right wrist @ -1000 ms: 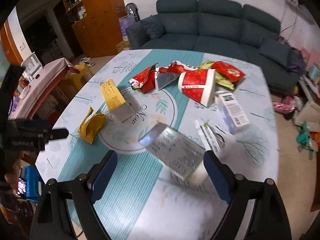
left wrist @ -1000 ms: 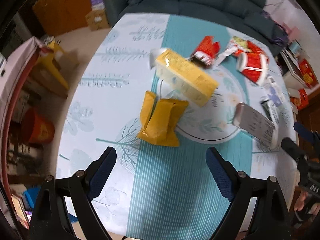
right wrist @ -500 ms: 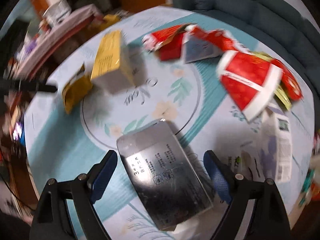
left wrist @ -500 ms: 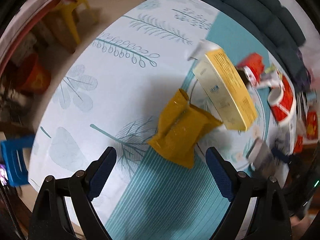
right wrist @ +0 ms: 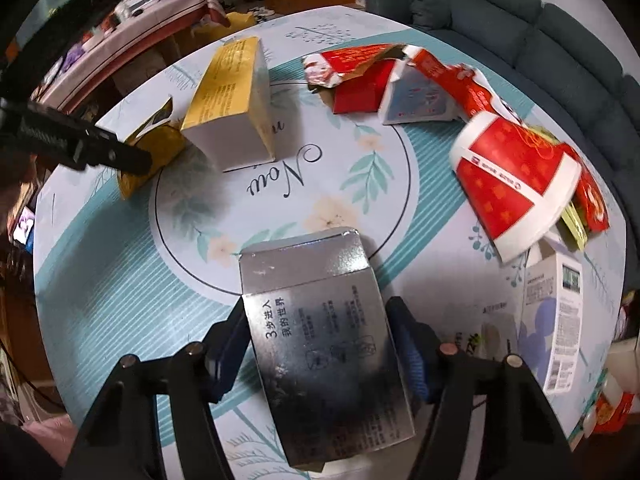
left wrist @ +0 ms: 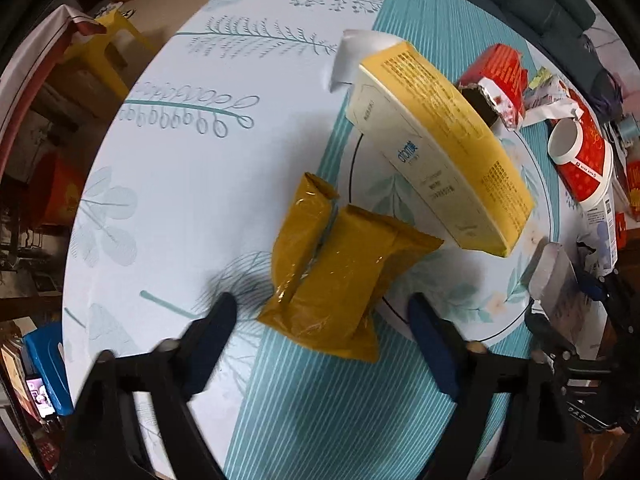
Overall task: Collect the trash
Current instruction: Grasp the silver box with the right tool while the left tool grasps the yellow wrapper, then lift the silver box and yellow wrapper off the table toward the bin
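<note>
Presently, left hand-held gripper (left wrist: pixel 320 320): points down over the counter (left wrist: pixel 192 184), jaws apart and closing, its fingers on either side of the near end of the mustard-yellow packet (left wrist: pixel 340 272); the pads do not yet press on it.
Right hand-held gripper (right wrist: pixel 316 344): jaws closing around the silver box (right wrist: pixel 320 344), which lies flat between the two blue pads; the pads sit right at its long sides, but whether they already press cannot be told.
Mustard-yellow packet: crumpled, lying on the counter toward its left edge, partly over the printed ring at the centre.
Yellow carton (left wrist: pixel 440 148): lying just beyond the packet, one end touching or nearly touching it, stretching toward the centre of the counter.
Silver box: near the front edge of the counter, its far end overlapping the printed ring.
Red paper cup (right wrist: pixel 516 184): on its side toward the right edge.
Torn red wrappers (right wrist: pixel 384 76): heaped toward the far edge.
White carton (right wrist: pixel 556 312): flat near the right edge, just beside the cup.
Sofa (right wrist: pixel 540 24): dark blue-green, beyond the far edge of the counter.
</note>
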Demonstrator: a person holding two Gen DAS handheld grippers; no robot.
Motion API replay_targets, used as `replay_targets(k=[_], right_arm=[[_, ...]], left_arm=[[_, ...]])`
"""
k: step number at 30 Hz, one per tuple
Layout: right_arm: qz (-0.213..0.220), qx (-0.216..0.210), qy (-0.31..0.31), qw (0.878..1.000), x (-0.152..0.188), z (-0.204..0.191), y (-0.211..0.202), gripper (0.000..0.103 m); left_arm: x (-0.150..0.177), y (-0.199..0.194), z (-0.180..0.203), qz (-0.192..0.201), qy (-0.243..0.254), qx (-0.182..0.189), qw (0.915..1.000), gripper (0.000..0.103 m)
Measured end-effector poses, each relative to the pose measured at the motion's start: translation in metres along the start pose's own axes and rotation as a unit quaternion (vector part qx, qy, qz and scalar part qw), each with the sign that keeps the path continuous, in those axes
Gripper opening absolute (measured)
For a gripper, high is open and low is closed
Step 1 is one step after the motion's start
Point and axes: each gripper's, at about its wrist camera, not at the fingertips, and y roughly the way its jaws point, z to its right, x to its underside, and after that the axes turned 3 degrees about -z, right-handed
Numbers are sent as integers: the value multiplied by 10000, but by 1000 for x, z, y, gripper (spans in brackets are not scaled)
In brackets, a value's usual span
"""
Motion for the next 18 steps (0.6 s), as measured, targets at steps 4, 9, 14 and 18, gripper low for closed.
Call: replay_targets(k=[4, 9, 14, 18], right_arm=[[61, -201, 403, 9990, 6, 5, -9, 66], [194, -474, 1011, 9936, 19, 9, -22, 66], [427, -662, 1529, 9851, 32, 5, -43, 66], [674, -862, 2175, 9699, 46, -2, -65, 66]], left_arm=[[3, 5, 6, 10, 50, -21, 10000, 55], [15, 1, 12, 81, 234, -253, 9994, 17], [42, -25, 23, 371, 587, -326, 9971, 14], [71, -56, 29, 674, 982, -138, 9928, 14]])
